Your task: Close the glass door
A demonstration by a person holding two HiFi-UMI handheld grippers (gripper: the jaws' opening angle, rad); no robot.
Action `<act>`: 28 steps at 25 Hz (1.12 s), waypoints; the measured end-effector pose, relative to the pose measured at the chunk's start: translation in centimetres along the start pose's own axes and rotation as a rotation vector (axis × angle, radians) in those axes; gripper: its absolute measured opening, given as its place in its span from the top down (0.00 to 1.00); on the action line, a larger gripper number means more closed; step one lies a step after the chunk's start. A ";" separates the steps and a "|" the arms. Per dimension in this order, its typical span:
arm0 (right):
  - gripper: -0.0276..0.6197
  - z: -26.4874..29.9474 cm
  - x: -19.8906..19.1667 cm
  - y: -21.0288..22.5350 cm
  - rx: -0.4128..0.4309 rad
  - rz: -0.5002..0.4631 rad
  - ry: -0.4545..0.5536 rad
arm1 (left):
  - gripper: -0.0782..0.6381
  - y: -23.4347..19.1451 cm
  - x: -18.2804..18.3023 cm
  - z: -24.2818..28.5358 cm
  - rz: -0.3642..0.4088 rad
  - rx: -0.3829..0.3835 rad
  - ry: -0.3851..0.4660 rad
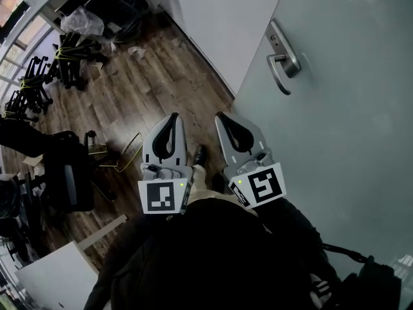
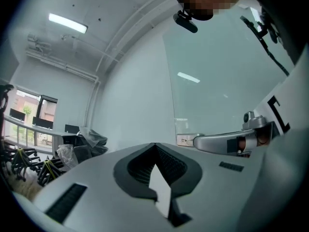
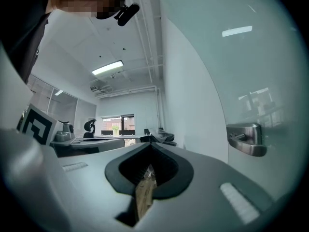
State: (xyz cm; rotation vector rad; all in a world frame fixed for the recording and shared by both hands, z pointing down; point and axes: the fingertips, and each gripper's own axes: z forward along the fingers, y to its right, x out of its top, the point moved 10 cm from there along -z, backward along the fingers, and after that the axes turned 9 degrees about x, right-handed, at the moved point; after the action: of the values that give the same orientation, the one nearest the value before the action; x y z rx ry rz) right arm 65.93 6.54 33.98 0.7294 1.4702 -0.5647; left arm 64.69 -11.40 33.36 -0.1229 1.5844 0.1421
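Note:
The frosted glass door fills the right side of the head view, with a metal lever handle near its left edge. My left gripper and right gripper are held side by side close to my body, below and left of the handle, touching nothing. Both are shut and hold nothing. In the left gripper view the handle shows to the right of the left gripper, against the door. Seen from the right gripper, the handle is off to the right on the door.
A white wall meets the door's left edge. On the wooden floor stand a black office chair, a heap of chair bases and plastic bags. A white panel lies bottom left. My shoe is between the grippers.

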 end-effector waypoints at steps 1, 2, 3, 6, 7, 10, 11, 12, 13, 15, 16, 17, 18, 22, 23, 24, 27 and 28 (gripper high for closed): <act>0.95 1.3 0.0 0.6 -0.009 -0.002 0.000 | 0.90 -0.6 -0.2 1.4 0.007 -0.022 -0.008; 0.95 2.7 0.0 1.3 -0.017 -0.006 0.000 | 0.90 -1.3 -0.4 3.1 0.006 -0.038 -0.009; 0.95 4.1 -0.1 2.1 -0.022 -0.009 -0.001 | 0.90 -2.0 -0.5 4.7 -0.003 -0.046 -0.001; 0.95 7.8 -0.5 4.1 -0.043 -0.030 0.001 | 0.90 -3.6 -0.8 9.5 -0.030 -0.072 0.044; 0.95 8.5 -0.4 4.8 -0.058 -0.039 0.002 | 0.90 -3.8 -0.8 11.0 -0.038 -0.089 0.050; 0.95 9.3 0.7 7.3 -0.122 -0.065 0.009 | 0.90 -3.1 -0.7 14.8 -0.059 -0.158 0.026; 0.95 9.2 1.1 8.1 -0.144 -0.074 0.014 | 0.90 -2.6 -1.0 15.7 -0.063 -0.188 0.029; 0.95 9.0 1.3 8.8 -0.163 -0.085 0.020 | 0.90 -2.0 -1.3 16.5 -0.065 -0.215 0.039; 0.95 8.7 1.6 9.5 -0.182 -0.098 0.027 | 0.90 -1.3 -1.5 17.3 -0.068 -0.237 0.046; 0.95 8.0 2.6 10.8 -0.221 -0.128 0.036 | 0.90 0.1 -1.5 18.9 -0.079 -0.273 0.057; 0.95 7.4 3.3 11.4 -0.241 -0.143 0.037 | 0.90 1.0 -1.4 19.6 -0.084 -0.290 0.065; 0.95 6.8 4.1 12.0 -0.260 -0.163 0.035 | 0.90 1.9 -1.0 20.2 -0.085 -0.307 0.074; 0.95 6.1 4.8 12.6 -0.278 -0.187 0.029 | 0.90 2.9 -0.5 20.7 -0.087 -0.324 0.082; 0.91 3.2 6.2 14.9 -0.312 -0.238 -0.010 | 0.90 6.7 0.6 22.1 -0.093 -0.392 0.101; 0.91 2.7 6.0 15.4 -0.309 -0.235 -0.022 | 0.90 7.5 0.6 22.4 -0.096 -0.402 0.099; 0.90 2.2 5.5 15.8 -0.307 -0.233 -0.036 | 0.90 8.2 0.4 22.6 -0.093 -0.413 0.096; 0.86 1.0 3.8 16.8 -0.317 -0.213 -0.093 | 0.90 9.9 -0.2 22.9 -0.057 -0.446 0.071; 0.86 0.6 3.1 17.0 -0.323 -0.197 -0.113 | 0.90 10.5 -0.1 23.0 -0.060 -0.451 0.069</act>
State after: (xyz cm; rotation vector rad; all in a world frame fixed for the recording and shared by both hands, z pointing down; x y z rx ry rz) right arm 78.97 17.85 32.43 0.2977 1.4912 -0.4930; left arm 85.56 2.81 33.24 -0.5308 1.5939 0.4514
